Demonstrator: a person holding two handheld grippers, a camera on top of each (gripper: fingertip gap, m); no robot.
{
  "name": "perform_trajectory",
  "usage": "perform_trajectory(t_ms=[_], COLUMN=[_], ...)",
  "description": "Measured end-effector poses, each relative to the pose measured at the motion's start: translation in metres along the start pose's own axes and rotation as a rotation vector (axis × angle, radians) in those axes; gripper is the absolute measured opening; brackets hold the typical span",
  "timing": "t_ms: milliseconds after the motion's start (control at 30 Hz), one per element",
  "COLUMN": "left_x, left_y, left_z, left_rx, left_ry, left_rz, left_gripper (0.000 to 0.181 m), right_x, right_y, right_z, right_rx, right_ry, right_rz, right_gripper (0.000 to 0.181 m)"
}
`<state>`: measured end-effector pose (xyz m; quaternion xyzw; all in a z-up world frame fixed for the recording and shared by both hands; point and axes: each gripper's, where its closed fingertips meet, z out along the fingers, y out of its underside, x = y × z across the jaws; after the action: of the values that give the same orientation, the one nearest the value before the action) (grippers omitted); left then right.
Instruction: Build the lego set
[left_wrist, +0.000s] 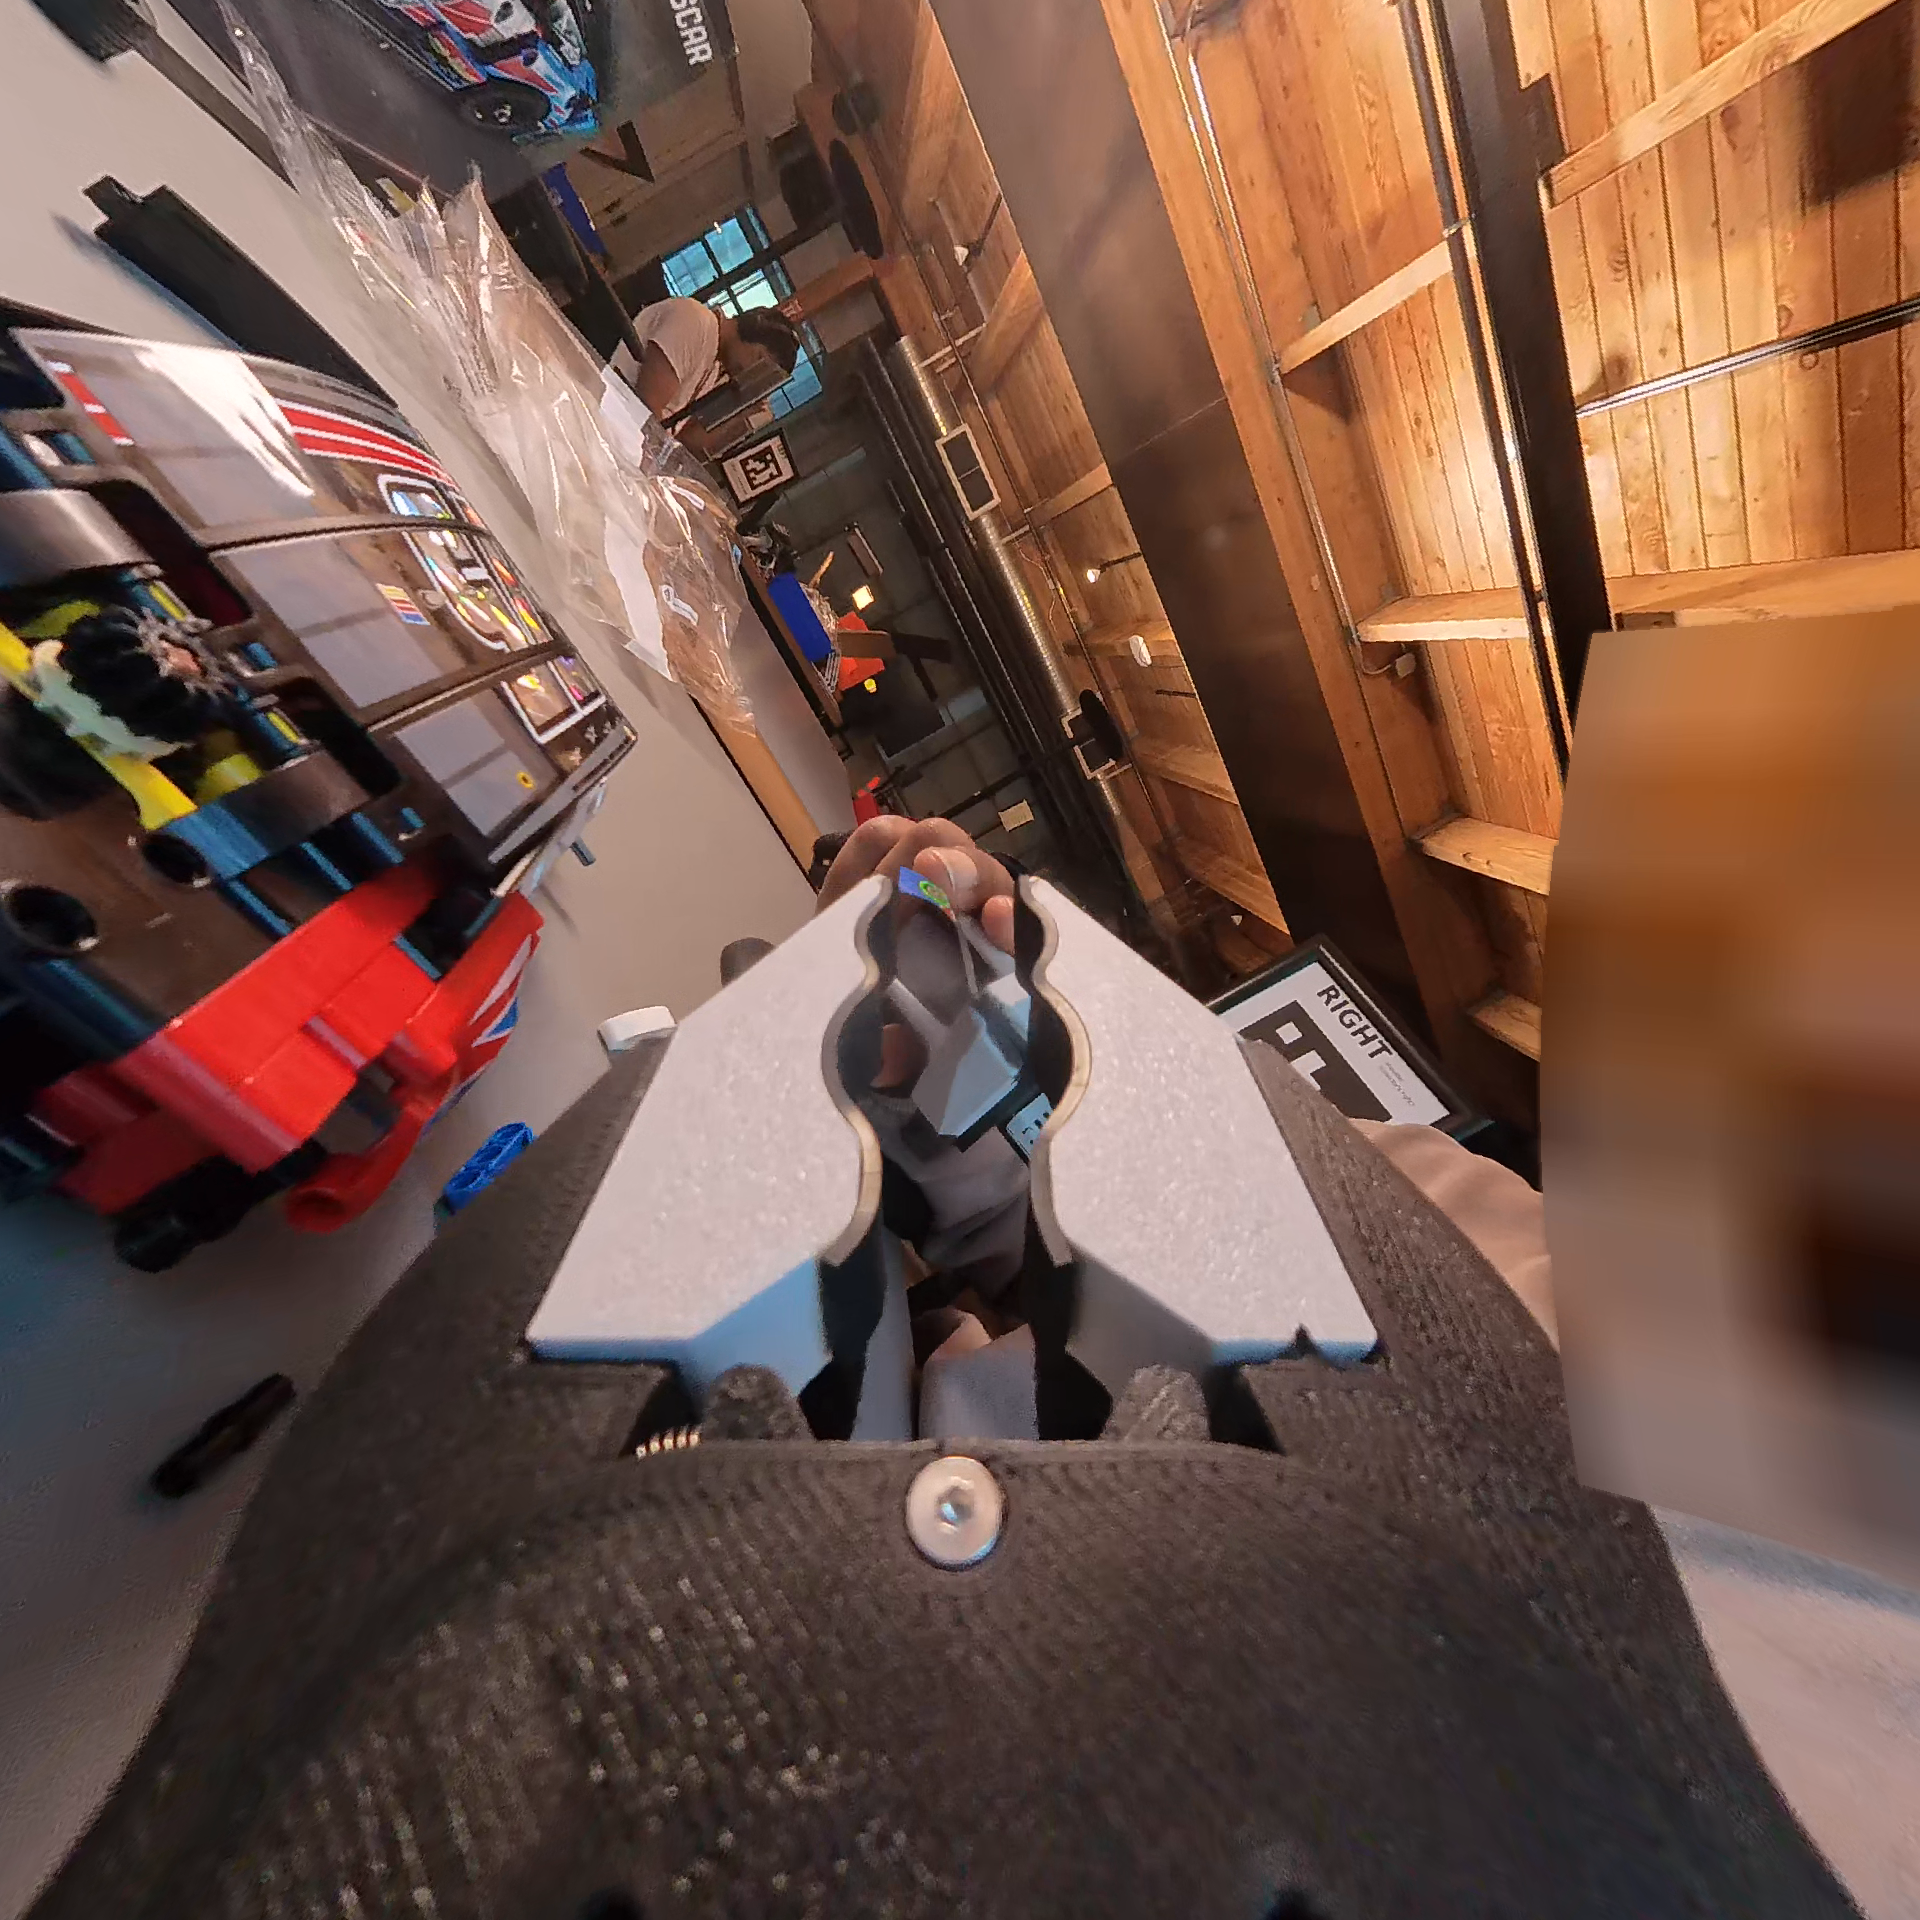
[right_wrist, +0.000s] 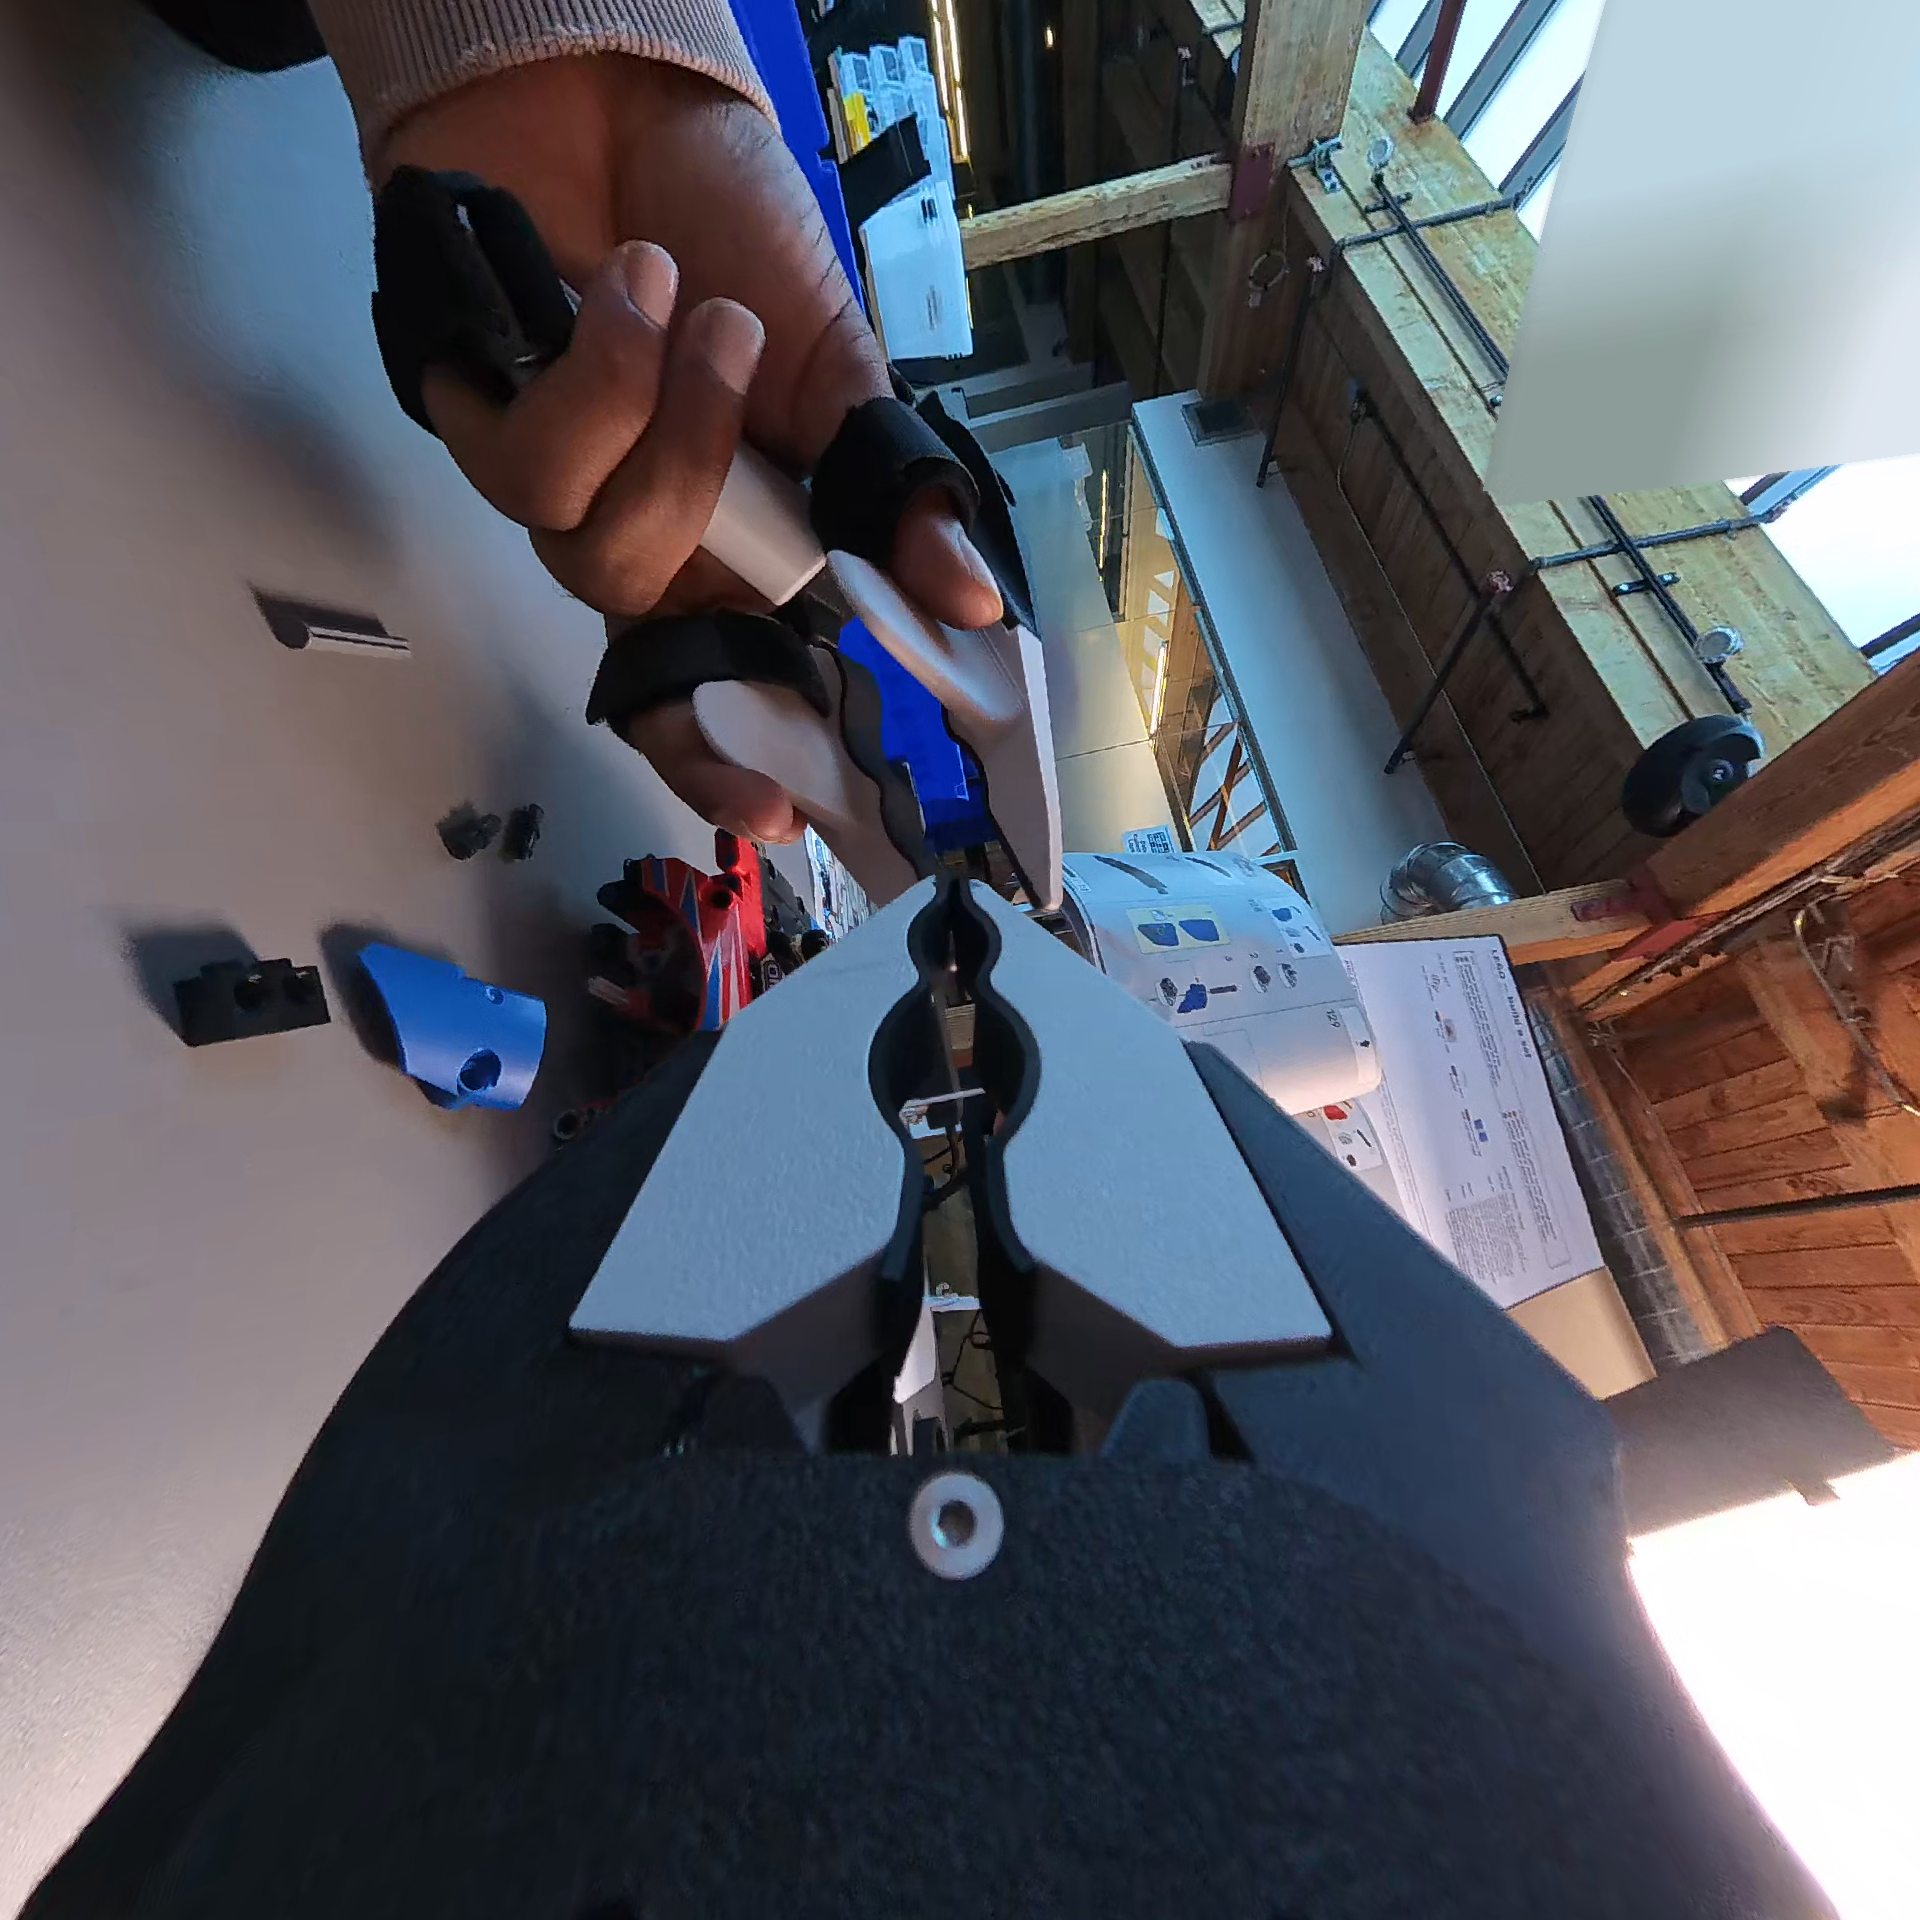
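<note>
Right wrist view: two grippers meet tip to tip above the tabletop (right_wrist: 156, 1351), a blue brick between them

Right gripper (right_wrist: 951, 894) has its jaws nearly closed, pinching what looks like a thin sticker sheet edge-on; what it is cannot be told for sure. Facing it, the left gripper (right_wrist: 966, 790), worn on a hand (right_wrist: 665, 343) with black straps, has its jaws closed on the blue brick (right_wrist: 925, 758). In the left wrist view the left gripper (left_wrist: 951, 904) shows a narrow gap at the tips, with a small coloured sticker (left_wrist: 925, 888) just beyond. A red, black and blue car model (left_wrist: 281, 748) stands on the tabletop to the left; a loose blue panel (right_wrist: 457, 1023) and a black brick (right_wrist: 249, 997) lie nearby, with an open instruction booklet (right_wrist: 1216, 956) behind the grippers
</note>
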<state>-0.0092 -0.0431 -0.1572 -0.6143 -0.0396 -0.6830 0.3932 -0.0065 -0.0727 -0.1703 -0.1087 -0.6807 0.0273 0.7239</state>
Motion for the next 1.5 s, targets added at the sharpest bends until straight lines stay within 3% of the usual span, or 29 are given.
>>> perform_trajectory(t_ms=[767, 833, 867, 933, 1033, 1133, 1267, 1367, 1500], left_x=[-0.003, -0.003, -0.003, 0.002, 0.005, 0.007, 0.010, 0.011, 0.013], left_y=[-0.002, -0.001, -0.002, -0.008, -0.010, -0.005, 0.001, 0.004, 0.011], left_z=[-0.002, -0.002, -0.003, -0.004, -0.006, -0.005, -0.002, -0.001, 0.002], left_rx=[0.006, -0.006, -0.005, 0.024, 0.019, -0.022, -0.052, -0.067, -0.097], left_ry=[-0.039, -0.057, -0.066, -0.068, -0.079, -0.100, -0.095, -0.088, -0.081], left_rz=[0.054, 0.104, 0.135, 0.184, 0.240, 0.320, 0.375, 0.398, 0.431], left_gripper=[0.000, 0.000, 0.000, 0.000, 0.000, 0.000, 0.000, 0.000, 0.000], right_x=[-0.012, -0.009, -0.011, -0.013, -0.001, 0.023, 0.034, 0.026, 0.023], right_y=[0.003, 0.002, -0.002, -0.006, -0.012, -0.001, 0.014, 0.013, 0.014], right_z=[0.001, 0.000, -0.001, -0.002, -0.004, -0.006, -0.011, -0.013, -0.011], right_rx=[-0.011, 0.007, 0.033, 0.049, 0.104, 0.154, 0.224, 0.228, 0.217], right_ry=[-0.065, -0.074, -0.114, -0.159, -0.136, -0.147, -0.267, -0.403, -0.443], right_rz=[0.050, 0.136, 0.189, 0.282, 0.425, 0.854, 1.330, 1.506, 1.583], right_gripper=[0.000, 0.003, 0.023, 0.042, 0.048, 0.041, 0.013, 0.006, 0.006])
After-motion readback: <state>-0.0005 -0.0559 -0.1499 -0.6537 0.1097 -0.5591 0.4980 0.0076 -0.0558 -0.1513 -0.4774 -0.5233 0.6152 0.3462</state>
